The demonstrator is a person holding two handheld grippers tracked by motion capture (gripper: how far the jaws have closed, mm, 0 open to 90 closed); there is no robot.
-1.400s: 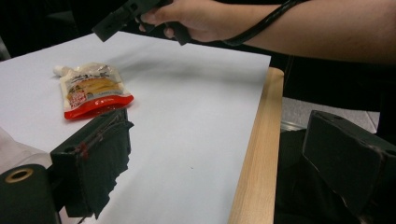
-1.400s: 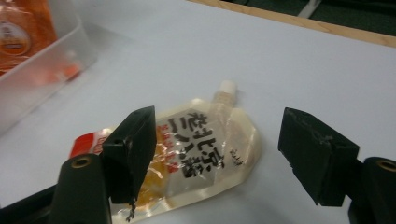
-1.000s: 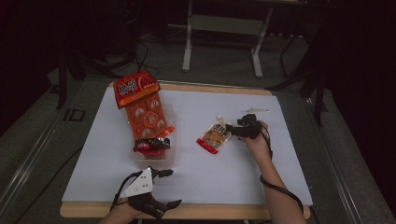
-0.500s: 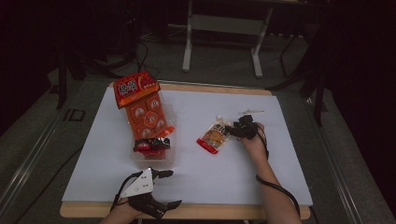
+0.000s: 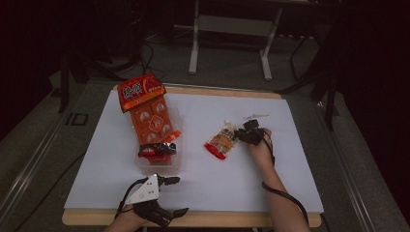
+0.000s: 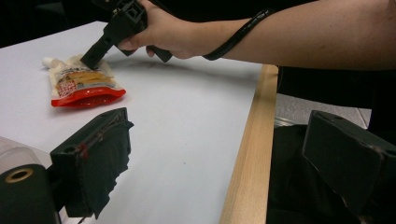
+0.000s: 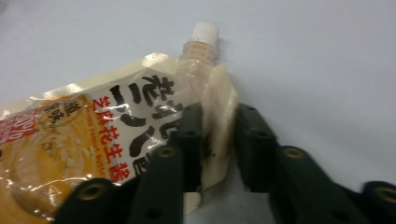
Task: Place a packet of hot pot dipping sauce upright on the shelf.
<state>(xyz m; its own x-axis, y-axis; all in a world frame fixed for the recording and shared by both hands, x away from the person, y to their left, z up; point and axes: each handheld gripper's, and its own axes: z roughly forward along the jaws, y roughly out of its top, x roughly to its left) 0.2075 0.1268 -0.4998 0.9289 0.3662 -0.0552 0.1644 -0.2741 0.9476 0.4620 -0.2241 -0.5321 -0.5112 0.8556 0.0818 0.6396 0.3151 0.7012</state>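
right hand-held gripper [image 7: 218,140], jaws closing, pinching spouted pouch [image 7: 93,140]

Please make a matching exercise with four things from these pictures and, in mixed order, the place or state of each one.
1. white-capped spout pouch
2. red snack bag
3. clear plastic tray
4. left hand-held gripper

a. at the table's near edge, jaws apart
b. far left corner of the white sheet
c. edge pinched between black jaws
d. just ahead of the left hand-held gripper

Pairs: 1-c, 2-b, 3-d, 4-a

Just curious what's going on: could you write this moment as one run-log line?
right gripper: jaws just closing on spout pouch edge | left gripper: open, idle near table front edge | pouch flat on table
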